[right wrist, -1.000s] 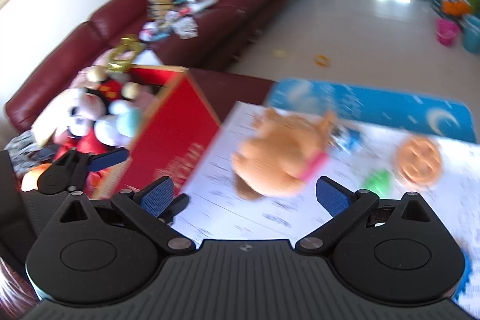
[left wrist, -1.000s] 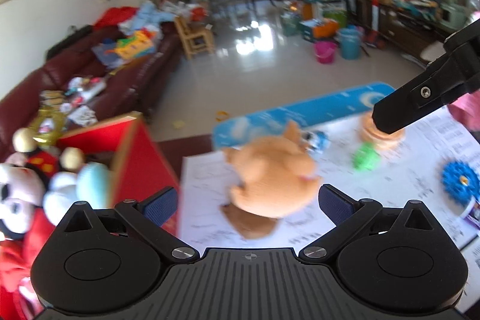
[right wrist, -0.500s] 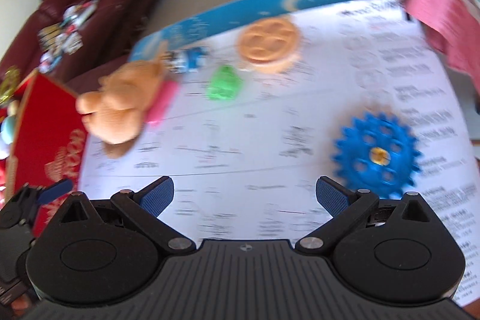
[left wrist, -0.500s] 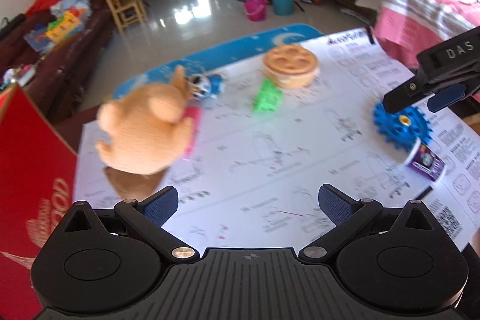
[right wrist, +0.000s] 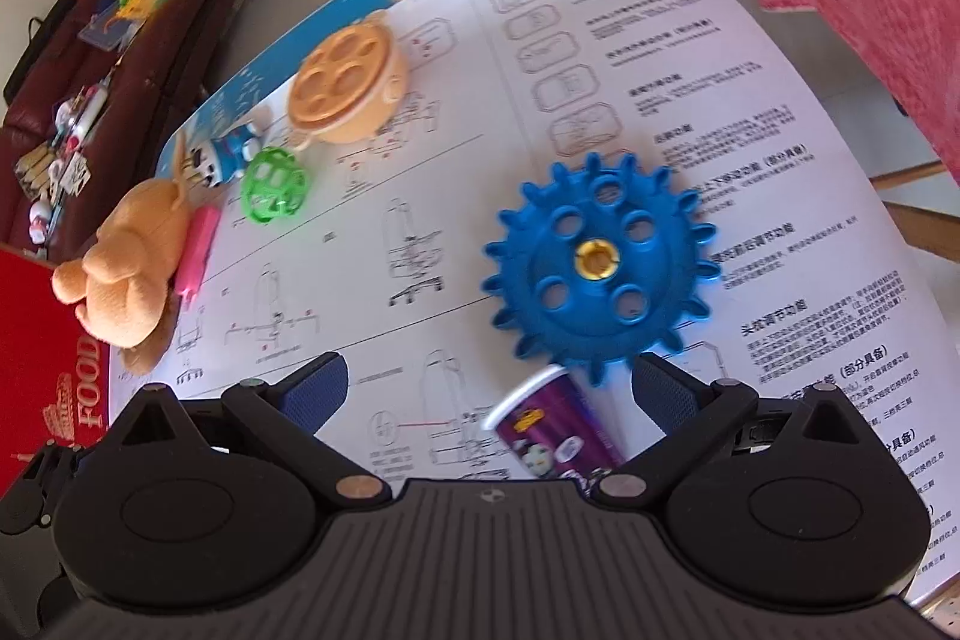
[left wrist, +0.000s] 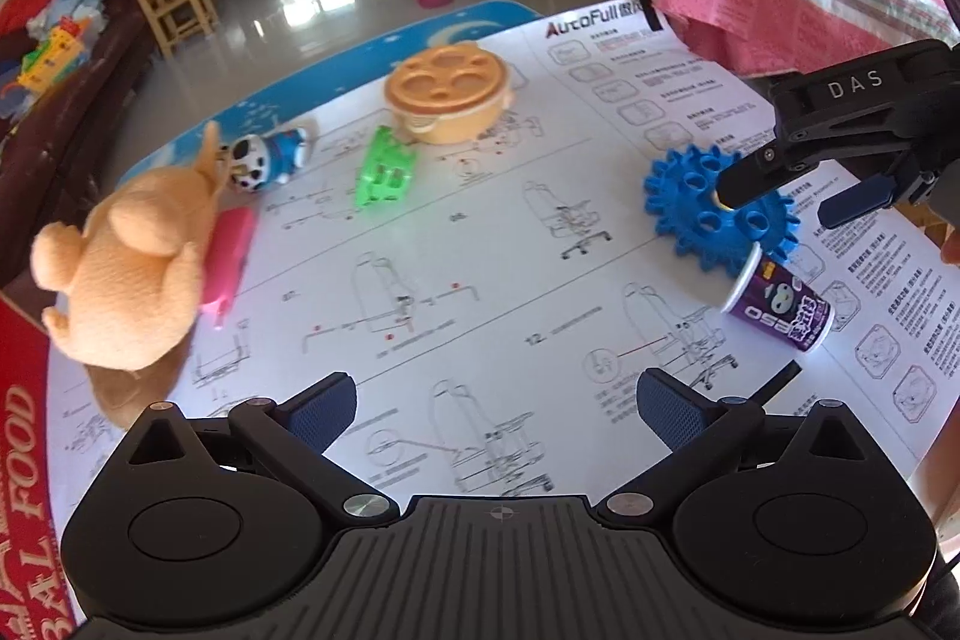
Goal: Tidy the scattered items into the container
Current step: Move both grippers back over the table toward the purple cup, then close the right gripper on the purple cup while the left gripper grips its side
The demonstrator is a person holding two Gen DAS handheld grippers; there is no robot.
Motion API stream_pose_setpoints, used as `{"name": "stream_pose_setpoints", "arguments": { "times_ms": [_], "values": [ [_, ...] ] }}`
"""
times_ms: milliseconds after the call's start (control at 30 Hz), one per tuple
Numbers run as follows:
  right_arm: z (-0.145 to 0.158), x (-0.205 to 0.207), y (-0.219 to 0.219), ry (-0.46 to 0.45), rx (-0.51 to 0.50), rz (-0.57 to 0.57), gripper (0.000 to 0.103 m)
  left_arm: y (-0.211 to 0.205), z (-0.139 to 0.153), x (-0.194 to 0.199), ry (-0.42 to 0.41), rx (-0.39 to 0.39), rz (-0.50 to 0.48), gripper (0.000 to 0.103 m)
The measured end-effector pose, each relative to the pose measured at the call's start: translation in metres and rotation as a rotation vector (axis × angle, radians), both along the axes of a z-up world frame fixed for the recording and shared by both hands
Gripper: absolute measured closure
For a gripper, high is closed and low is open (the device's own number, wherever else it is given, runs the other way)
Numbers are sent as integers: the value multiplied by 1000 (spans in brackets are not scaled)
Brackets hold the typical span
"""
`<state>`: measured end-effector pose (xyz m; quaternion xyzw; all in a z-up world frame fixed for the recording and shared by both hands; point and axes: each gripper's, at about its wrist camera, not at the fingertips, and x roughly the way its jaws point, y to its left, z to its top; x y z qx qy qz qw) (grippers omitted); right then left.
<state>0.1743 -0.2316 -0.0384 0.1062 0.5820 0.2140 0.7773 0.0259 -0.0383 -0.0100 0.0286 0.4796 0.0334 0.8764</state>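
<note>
While both grippers are gaping wide and empty, the right gripper (right wrist: 489, 388) is hanging over the blue gear (right wrist: 600, 262). The purple cup (right wrist: 555, 436) is lying near it, and the left gripper (left wrist: 495, 409) is hovering over the paper sheet (left wrist: 480, 250).

Red box (left wrist: 24, 436) cut off by the left edge, purple cup (right wrist: 555, 430) partly hidden behind the right gripper (right wrist: 489, 391), pink item (left wrist: 228, 250) half covered by the plush toy (left wrist: 129, 256), sofa clutter too small to tell
</note>
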Motion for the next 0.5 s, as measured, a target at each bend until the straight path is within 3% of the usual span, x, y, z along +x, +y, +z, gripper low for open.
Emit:
{"name": "stream_pose_setpoints", "arguments": {
  "times_ms": [133, 500],
  "values": [
    [-11, 9, -17, 10, 17, -38, 2, -14, -8, 11, 26, -12, -34, 0],
    [-50, -24, -11, 245, 229, -26, 2, -36, -26, 17, 70, -36, -115, 0]
  ]
}}
